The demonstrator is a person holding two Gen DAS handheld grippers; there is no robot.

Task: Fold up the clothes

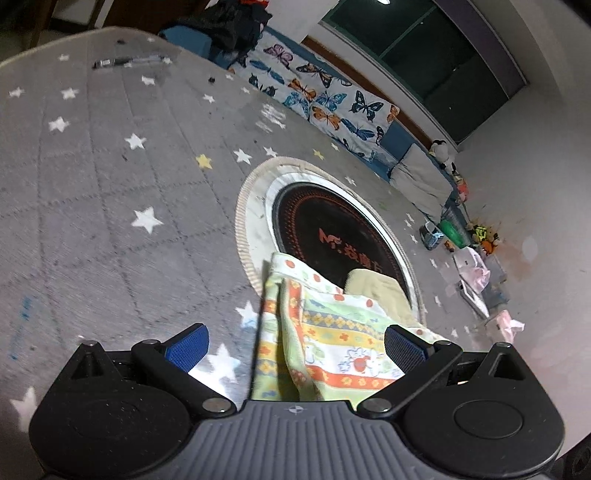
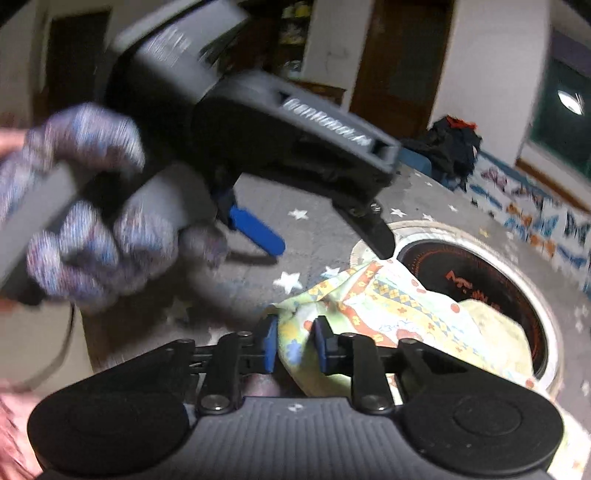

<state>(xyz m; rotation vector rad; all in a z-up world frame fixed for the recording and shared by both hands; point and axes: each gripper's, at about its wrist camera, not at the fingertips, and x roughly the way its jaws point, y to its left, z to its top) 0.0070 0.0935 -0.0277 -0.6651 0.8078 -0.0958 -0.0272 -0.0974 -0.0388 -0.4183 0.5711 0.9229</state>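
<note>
A small patterned garment (image 1: 325,343), pale green with orange and yellow bands, lies on the grey star-print table cover (image 1: 110,184), partly over a round black hotplate (image 1: 332,229). My left gripper (image 1: 295,347) is open, its blue pads wide apart either side of the cloth. In the right wrist view my right gripper (image 2: 295,343) is shut on a bunched edge of the garment (image 2: 388,302). The left gripper (image 2: 325,240), held by a gloved hand (image 2: 85,236), hovers open above the cloth's far corner.
The hotplate (image 2: 480,280) sits in a white ring in the table. A pen (image 1: 129,61) lies at the far table edge. A butterfly-print cushion (image 1: 325,96), dark clothes (image 1: 229,26) and toys (image 1: 480,236) lie beyond the table.
</note>
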